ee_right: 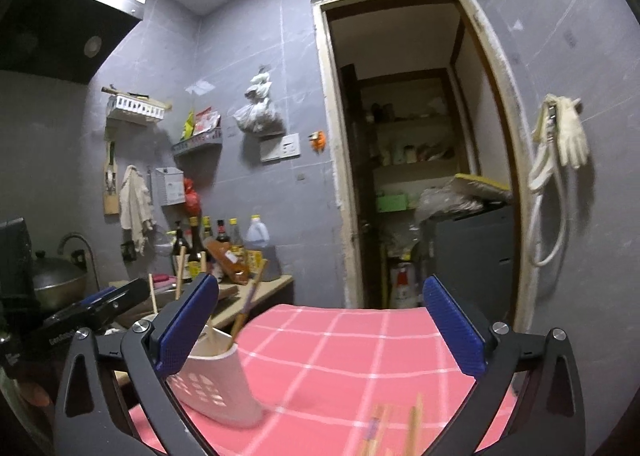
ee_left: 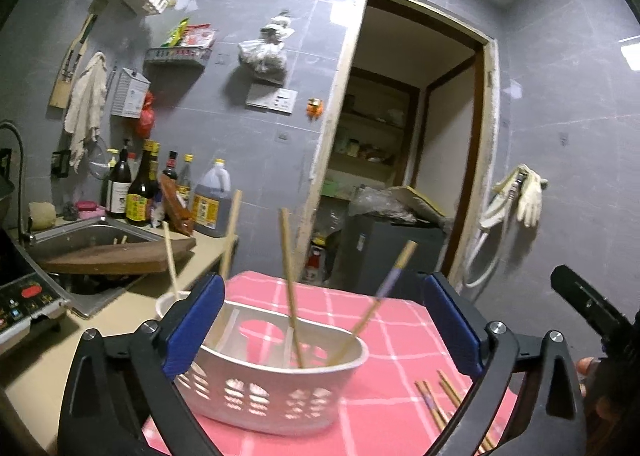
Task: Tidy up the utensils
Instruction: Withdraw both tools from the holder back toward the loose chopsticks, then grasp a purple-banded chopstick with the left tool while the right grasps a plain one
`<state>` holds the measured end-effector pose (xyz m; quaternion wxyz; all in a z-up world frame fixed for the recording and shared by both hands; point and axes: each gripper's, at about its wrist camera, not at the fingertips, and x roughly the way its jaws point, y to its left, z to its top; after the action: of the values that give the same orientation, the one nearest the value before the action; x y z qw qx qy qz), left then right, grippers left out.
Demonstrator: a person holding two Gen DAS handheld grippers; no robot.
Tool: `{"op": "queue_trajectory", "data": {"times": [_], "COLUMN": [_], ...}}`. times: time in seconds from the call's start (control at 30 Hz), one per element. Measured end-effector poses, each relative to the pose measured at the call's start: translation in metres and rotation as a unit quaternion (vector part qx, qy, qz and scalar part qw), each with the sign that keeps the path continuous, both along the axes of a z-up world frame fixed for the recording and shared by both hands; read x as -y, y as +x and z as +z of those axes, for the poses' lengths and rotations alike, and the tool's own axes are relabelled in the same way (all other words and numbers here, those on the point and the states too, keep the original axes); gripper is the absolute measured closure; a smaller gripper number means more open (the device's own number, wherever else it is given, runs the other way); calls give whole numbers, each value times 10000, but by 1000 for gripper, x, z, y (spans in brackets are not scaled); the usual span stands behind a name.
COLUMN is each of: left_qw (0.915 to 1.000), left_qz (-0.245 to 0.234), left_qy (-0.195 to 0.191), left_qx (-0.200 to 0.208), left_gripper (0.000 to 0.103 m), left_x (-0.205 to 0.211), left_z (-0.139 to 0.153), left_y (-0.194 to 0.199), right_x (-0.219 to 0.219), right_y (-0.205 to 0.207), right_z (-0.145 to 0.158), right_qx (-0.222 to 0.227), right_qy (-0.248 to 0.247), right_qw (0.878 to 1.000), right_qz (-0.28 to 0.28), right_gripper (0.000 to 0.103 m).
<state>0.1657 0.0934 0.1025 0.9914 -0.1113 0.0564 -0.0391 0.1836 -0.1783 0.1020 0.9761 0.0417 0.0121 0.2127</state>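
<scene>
A white perforated utensil basket (ee_left: 280, 388) stands on a pink checked cloth (ee_left: 384, 408), with several chopsticks (ee_left: 290, 292) standing in it. My left gripper (ee_left: 324, 328) is open and empty, its blue pads either side of the basket. Loose chopsticks (ee_left: 444, 404) lie on the cloth at the lower right. In the right wrist view the basket (ee_right: 218, 384) sits at the left, by the left pad. My right gripper (ee_right: 320, 328) is open and empty above the cloth (ee_right: 340, 368), with blurred loose chopsticks (ee_right: 400, 428) below it.
A counter at the left holds a sink (ee_left: 92, 240), a wooden board (ee_left: 116, 260), sauce bottles (ee_left: 140, 191) and a white cup (ee_left: 168, 304) with chopsticks. A doorway (ee_left: 400, 143) opens behind the table. The right gripper's body (ee_left: 588, 308) shows at the right edge.
</scene>
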Motion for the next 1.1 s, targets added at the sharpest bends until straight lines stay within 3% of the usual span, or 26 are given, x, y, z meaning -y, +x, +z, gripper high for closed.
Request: {"op": "queue_trajectory", "data": {"times": [0.3,0.53,0.73,0.97,1.1], "left_qw": [9981,9958,9922,9795,9672], "left_qz": [-520,-665,-727,-995,-1199], "left_qy": [144,258,518,855,1022], "left_qx": [-310,-582,-875,-1531,-1993], "left_gripper": [4,4,4,4,4], "left_x": [51,83,104,124,136], "left_z": [-15,-37,-60,-84,-96], "left_y": [-8,0,10,31,45], "right_x": [42,58,70,78,79], "right_y": [-21,-27,-18,0,13], "right_z": [-9,-36,-59,-78,-83], "right_qx": [0,88,-218,-746,-1123], "right_qy": [-295,-651,-612,-675,-702], "right_qw": [9984,9944,9939,9907,9874], "right_qz": [-485,-824,-892,-920,-864], "right_gripper": [0,0,0,0,0]}}
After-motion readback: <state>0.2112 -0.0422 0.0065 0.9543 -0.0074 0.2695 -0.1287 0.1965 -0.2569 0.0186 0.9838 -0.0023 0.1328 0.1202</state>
